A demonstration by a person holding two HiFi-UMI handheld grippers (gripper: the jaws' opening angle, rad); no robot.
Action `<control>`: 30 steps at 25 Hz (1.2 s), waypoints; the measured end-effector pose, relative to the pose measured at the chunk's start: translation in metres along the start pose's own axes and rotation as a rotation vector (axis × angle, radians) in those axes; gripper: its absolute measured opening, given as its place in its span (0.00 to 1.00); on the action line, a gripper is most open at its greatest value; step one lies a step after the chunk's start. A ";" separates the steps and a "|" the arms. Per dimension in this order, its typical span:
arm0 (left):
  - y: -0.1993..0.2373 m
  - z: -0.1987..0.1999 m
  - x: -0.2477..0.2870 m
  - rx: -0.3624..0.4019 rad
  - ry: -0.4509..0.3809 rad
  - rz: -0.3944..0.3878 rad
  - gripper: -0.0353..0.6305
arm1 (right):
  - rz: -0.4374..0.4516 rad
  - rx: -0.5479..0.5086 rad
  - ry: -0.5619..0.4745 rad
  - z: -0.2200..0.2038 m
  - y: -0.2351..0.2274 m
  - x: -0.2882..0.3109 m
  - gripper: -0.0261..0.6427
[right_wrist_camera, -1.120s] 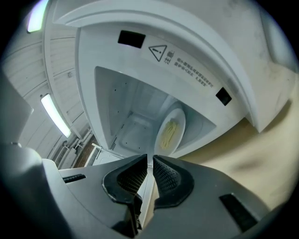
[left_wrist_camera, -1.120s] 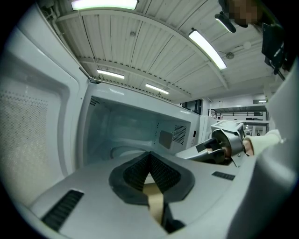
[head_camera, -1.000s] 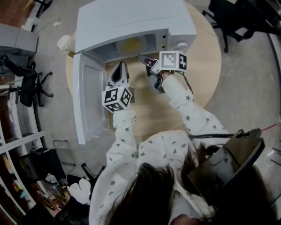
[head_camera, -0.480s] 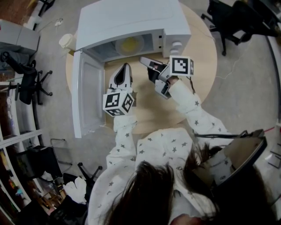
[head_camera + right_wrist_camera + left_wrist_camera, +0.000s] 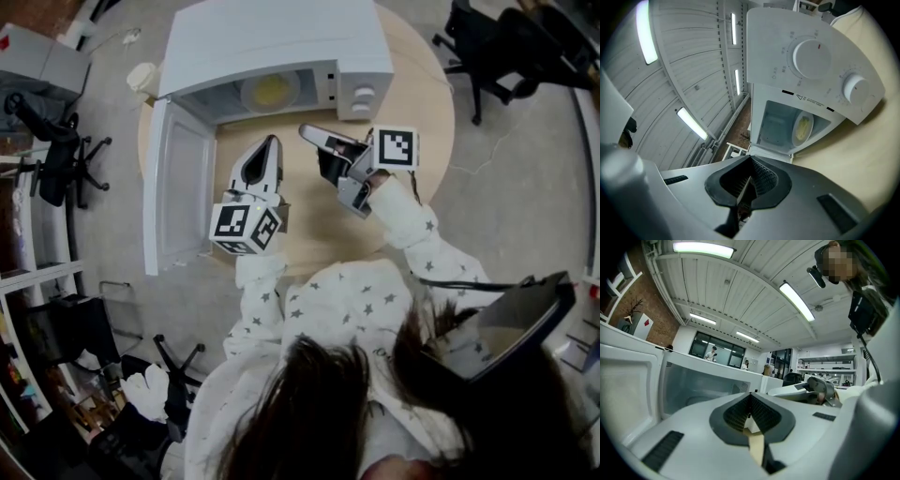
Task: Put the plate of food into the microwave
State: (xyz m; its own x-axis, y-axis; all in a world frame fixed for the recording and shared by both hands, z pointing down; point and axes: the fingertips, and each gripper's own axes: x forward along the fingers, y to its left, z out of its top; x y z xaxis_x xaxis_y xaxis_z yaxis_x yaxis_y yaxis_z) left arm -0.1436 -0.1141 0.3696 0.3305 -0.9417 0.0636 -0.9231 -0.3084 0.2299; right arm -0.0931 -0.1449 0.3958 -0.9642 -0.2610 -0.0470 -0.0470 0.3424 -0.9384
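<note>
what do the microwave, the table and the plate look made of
Microwave: white painted sheet metal or plastic, by its smooth matte shell. Table: pale wood or wood-look laminate, by its even beige satin top. Plate: likely glazed ceramic or glass, pale and smooth; too small to be sure.
</note>
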 end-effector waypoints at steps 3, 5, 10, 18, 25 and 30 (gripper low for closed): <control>-0.016 0.005 -0.003 -0.013 -0.001 -0.019 0.06 | 0.039 -0.018 0.004 0.002 0.009 -0.008 0.05; -0.025 0.006 -0.005 -0.003 0.002 -0.020 0.06 | 0.051 -0.010 -0.003 0.002 0.011 -0.015 0.05; -0.037 0.011 -0.016 0.018 -0.015 -0.013 0.06 | 0.078 -0.001 -0.007 -0.005 0.017 -0.025 0.05; -0.052 0.014 -0.025 0.033 -0.024 -0.019 0.06 | 0.127 -0.028 -0.012 -0.008 0.038 -0.033 0.05; -0.055 0.012 -0.021 0.001 -0.020 -0.044 0.06 | 0.144 -0.042 -0.012 -0.010 0.044 -0.033 0.05; -0.054 0.012 -0.021 0.008 -0.012 -0.046 0.06 | 0.148 -0.042 -0.011 -0.010 0.046 -0.031 0.05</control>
State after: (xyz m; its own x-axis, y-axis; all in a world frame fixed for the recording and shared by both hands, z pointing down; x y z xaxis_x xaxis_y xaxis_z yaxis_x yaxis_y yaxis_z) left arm -0.1027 -0.0794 0.3437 0.3704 -0.9279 0.0417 -0.9085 -0.3526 0.2242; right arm -0.0683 -0.1118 0.3579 -0.9585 -0.2144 -0.1881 0.0848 0.4154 -0.9057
